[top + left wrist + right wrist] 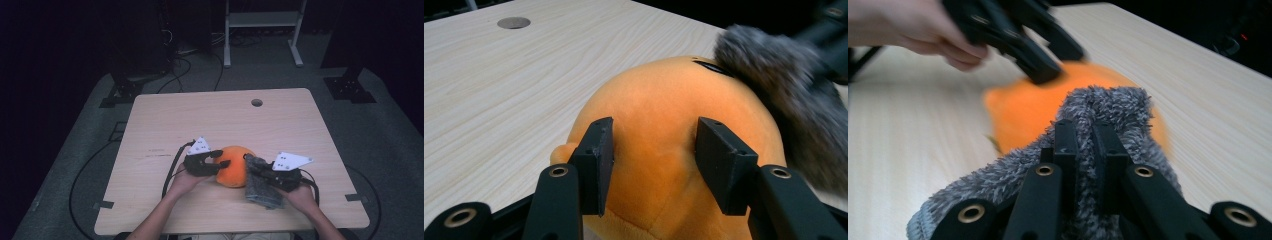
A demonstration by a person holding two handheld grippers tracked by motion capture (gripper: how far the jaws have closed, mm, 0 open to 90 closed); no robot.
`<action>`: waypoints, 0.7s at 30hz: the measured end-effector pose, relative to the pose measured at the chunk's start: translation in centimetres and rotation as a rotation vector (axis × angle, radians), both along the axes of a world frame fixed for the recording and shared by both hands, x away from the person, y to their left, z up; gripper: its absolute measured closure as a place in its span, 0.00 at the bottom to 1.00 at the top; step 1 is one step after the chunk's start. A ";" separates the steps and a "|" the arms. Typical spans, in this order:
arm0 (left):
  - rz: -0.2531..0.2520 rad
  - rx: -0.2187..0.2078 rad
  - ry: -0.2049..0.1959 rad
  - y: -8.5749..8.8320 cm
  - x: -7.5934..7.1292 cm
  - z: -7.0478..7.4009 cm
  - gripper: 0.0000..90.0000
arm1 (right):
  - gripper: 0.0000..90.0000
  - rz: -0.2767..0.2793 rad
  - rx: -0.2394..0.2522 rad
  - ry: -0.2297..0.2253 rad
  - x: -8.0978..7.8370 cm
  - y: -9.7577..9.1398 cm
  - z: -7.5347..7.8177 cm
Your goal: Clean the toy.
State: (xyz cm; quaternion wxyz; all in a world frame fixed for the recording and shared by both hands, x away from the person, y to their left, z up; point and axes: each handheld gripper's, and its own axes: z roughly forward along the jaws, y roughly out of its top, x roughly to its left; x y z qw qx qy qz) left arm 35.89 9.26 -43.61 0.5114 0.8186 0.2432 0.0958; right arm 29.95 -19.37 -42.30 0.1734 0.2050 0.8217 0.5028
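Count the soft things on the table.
2. An orange plush sits near the table's front middle, pinched by the left gripper. A grey cloth lies against the plush's right side, clamped in the right gripper.

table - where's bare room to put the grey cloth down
The far half of the table is bare, from the round hole back toward the orange plush, and so is the left side past the left gripper. It is crowded near the front, where plush, grey cloth, right gripper and both hands meet.
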 end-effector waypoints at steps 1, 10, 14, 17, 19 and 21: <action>0.000 0.000 0.000 0.0 0.0 0.0 0.55 | 0.91 0.015 -0.014 -0.011 -0.1 0.7 0.0; -0.016 -0.027 0.025 0.4 0.3 -0.1 0.55 | 0.92 -0.059 -0.109 0.000 0.6 -0.2 -1.2; -0.006 -0.016 0.019 0.2 0.3 -0.1 0.55 | 0.91 -0.073 -0.087 0.008 0.3 -1.0 -1.0; -0.001 -0.018 0.024 0.0 0.3 -0.1 0.55 | 0.91 0.002 -0.032 -0.020 -0.3 0.3 -0.2; -0.003 -0.022 0.026 0.1 0.4 -0.2 0.54 | 0.91 0.011 -0.038 -0.024 -0.3 0.7 -0.1; -0.017 -0.061 0.051 0.7 0.5 -0.2 0.50 | 0.91 0.012 -0.080 -0.024 0.1 1.6 -0.4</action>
